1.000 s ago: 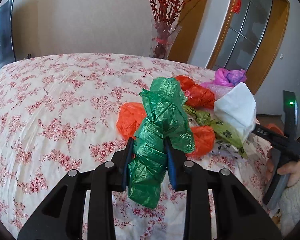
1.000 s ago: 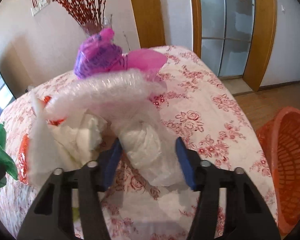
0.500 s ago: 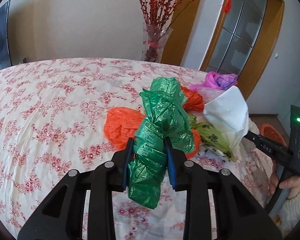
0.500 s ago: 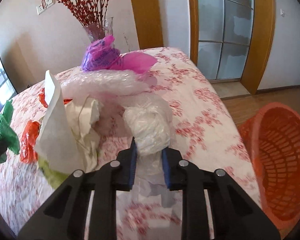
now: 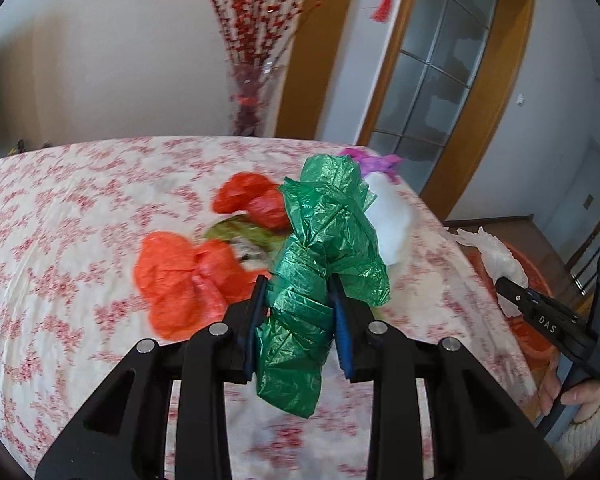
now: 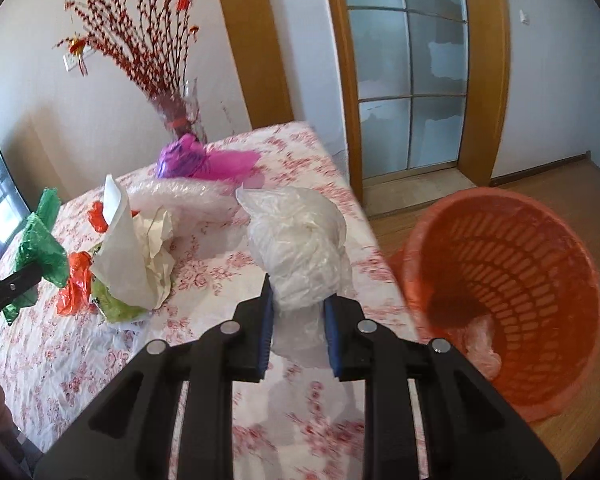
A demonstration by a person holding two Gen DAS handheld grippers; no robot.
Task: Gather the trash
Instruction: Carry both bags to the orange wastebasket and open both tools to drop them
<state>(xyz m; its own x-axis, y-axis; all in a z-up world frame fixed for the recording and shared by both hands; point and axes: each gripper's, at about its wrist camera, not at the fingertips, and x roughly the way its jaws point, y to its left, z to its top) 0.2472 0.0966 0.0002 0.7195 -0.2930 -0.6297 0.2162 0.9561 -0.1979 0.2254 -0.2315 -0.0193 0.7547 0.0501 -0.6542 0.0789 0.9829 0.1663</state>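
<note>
My left gripper point(image 5: 300, 320) is shut on a crumpled green plastic bag point(image 5: 324, 248) and holds it above the table. My right gripper point(image 6: 298, 320) is shut on a clear whitish plastic bag point(image 6: 300, 240), lifted near the table's right edge. An orange slatted waste basket point(image 6: 512, 280) stands on the floor right of the table, tilted toward me, with a pale bag inside. The right gripper with its bag point(image 5: 496, 260) shows at the right of the left wrist view. The green bag point(image 6: 40, 248) shows at the left of the right wrist view.
Orange bags point(image 5: 180, 276), a red bag point(image 5: 256, 200), white paper point(image 6: 128, 248), bubble wrap point(image 6: 180, 200) and a purple-pink bag point(image 6: 196, 160) lie on the floral tablecloth point(image 5: 60, 220). A vase of red branches point(image 6: 176, 116) stands at the back. A glass door point(image 6: 408, 80) is behind.
Both grippers have lifted and swung right with their bags. The right gripper closed on the clear bag and now faces the orange basket.
</note>
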